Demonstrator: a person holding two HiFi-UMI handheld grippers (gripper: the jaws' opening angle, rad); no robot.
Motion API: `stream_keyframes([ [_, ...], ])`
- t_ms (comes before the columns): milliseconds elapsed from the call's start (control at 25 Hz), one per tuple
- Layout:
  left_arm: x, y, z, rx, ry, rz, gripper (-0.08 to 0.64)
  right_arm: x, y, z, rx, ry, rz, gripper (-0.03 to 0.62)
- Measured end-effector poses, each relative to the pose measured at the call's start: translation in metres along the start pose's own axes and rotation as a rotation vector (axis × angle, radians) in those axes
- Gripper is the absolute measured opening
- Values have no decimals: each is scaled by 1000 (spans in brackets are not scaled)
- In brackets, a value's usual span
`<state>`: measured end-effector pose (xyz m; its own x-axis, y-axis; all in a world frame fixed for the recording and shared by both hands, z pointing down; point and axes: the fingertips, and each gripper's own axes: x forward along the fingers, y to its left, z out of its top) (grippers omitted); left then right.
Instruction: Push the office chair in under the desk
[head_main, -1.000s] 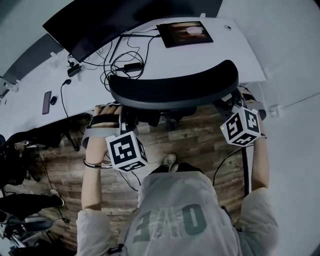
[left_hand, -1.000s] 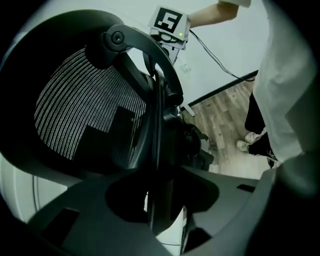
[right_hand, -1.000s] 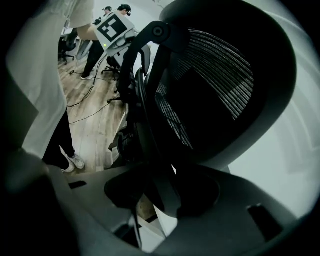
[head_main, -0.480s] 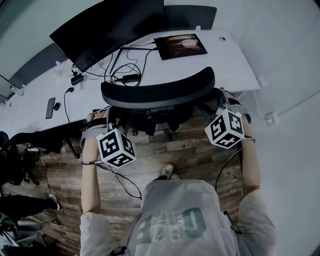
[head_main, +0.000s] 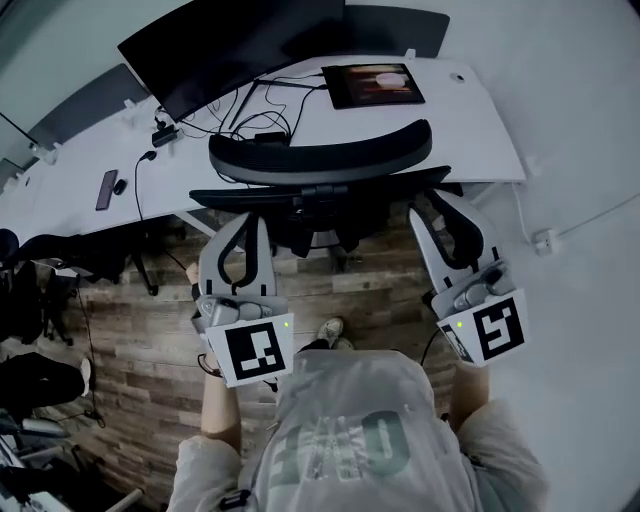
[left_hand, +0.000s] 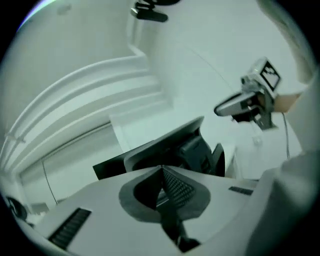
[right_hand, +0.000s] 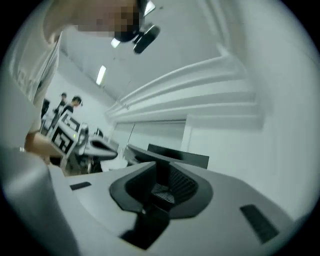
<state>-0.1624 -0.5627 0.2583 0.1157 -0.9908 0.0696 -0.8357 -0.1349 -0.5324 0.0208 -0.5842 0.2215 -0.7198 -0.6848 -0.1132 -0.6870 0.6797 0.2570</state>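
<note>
The black office chair's curved backrest (head_main: 320, 160) stands against the front edge of the white desk (head_main: 480, 110), with its seat under the desktop. Both grippers are drawn back from it, toward the person, and touch nothing. My left gripper (head_main: 245, 216) points at the chair from the left, its jaws shut on nothing (left_hand: 161, 170). On the other side my right gripper (head_main: 440, 198) is closing, a narrow gap still between its jaws and nothing in it (right_hand: 161, 172). Both gripper views tilt up toward the ceiling.
On the desk are a dark monitor (head_main: 230, 45), a tablet-like pad (head_main: 373, 84), loose cables (head_main: 255, 110) and a phone (head_main: 107, 188). More dark chairs (head_main: 30, 290) stand at the left on the wooden floor (head_main: 150, 340). A pale wall (head_main: 590, 250) runs along the right.
The chair has rolled further in under the desk. Both grippers have come off the backrest and drawn back toward the person. The left jaws have shut and the right jaws have narrowed.
</note>
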Motion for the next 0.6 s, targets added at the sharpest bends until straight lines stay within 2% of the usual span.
stream_keyframes([
  [40,-3,-7,6,-70,-30,20,16,-4,8,-2,57,-27,-22,71],
  [120,-7,-27,14,-204,-81,17,15,-4,28,-13,103,-19,-43,36],
  [200,-9,-49,19,-273,-105,-30,15,0,55,-25,115,18,-6,26],
  [360,-13,-79,22,-223,-104,-109,15,4,90,-39,105,65,77,20],
  [600,-10,-86,27,-165,-119,-131,15,5,87,-41,105,91,75,20],
])
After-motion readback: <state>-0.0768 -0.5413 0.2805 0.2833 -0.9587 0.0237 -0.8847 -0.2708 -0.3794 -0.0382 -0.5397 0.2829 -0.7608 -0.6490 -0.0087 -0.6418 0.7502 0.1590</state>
